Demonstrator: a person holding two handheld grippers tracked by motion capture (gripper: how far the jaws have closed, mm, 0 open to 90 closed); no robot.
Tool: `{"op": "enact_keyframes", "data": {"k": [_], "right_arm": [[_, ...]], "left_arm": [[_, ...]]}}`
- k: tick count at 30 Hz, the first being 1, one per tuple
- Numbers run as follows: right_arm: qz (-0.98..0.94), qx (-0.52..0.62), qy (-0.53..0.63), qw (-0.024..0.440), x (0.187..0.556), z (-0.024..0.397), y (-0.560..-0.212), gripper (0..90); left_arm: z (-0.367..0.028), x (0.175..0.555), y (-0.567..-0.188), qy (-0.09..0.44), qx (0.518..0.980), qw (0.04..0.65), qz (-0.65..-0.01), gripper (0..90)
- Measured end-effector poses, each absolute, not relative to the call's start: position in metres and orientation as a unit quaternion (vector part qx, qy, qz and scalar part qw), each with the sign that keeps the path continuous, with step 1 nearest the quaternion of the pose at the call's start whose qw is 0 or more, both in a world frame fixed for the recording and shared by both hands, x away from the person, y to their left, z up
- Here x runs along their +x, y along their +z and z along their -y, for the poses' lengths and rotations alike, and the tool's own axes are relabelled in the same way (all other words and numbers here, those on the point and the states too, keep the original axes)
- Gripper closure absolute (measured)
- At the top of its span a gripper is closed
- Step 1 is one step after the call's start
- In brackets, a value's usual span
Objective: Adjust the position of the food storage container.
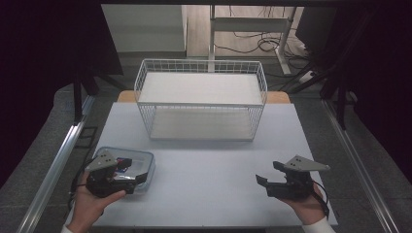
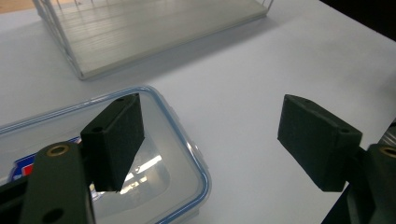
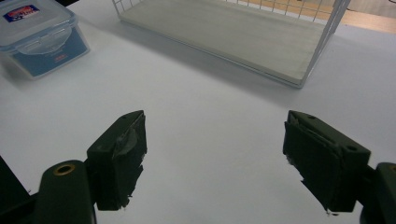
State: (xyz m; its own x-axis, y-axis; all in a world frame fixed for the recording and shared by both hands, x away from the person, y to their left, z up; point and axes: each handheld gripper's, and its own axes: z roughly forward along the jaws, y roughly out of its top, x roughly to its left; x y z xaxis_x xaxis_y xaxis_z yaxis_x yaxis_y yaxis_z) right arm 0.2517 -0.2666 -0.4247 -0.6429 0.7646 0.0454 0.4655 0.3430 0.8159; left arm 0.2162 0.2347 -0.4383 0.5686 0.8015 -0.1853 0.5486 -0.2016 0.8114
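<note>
Nearest my lens in the left gripper view, my left gripper (image 2: 210,140) has its 2 jaws spread wide, nothing pinched: one pad hangs over the lid of the clear plastic container (image 2: 154,154), the other over bare table at about 3 o'clock of the box corner. From the high view the container (image 1: 141,162) lies at 7 o'clock on the white table (image 1: 209,160), close to the near-left edge. My right gripper (image 1: 272,174) waits at 5 o'clock, also spread and empty, well apart from the box.

I judge this to be the approach step: the left gripper is lined up on the box but not yet gripping it. The next move calls for lowering the jaws so they straddle a wall or the lid rim, then closing.

The white wire basket (image 1: 201,99) stands at 12 o'clock, its open front facing me. The middle of the table between box and basket is free for carrying. I would watch the near-left table edge, since a nudge could push the box off.
</note>
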Motion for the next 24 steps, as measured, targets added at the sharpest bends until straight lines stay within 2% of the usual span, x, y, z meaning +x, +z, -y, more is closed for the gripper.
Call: {"op": "enact_keyframes", "data": {"k": [15, 19, 24], "right_arm": [[-0.805, 0.384, 0.416, 0.178, 0.252, 0.26, -0.428, 22.2], [-0.805, 0.385, 0.415, 0.179, 0.253, 0.261, -0.43, 22.2], [-0.809, 0.383, 0.409, 0.177, 0.254, 0.26, -0.432, 22.2]], "left_arm": [[-0.295, 0.221, -0.427, 0.162, 0.74, 0.431, -0.49, 23.1], [-0.313, 0.226, -0.43, 0.17, 0.732, 0.416, -0.512, 26.0], [-0.334, 0.236, -0.437, 0.162, 0.73, 0.396, -0.534, 34.3]]}}
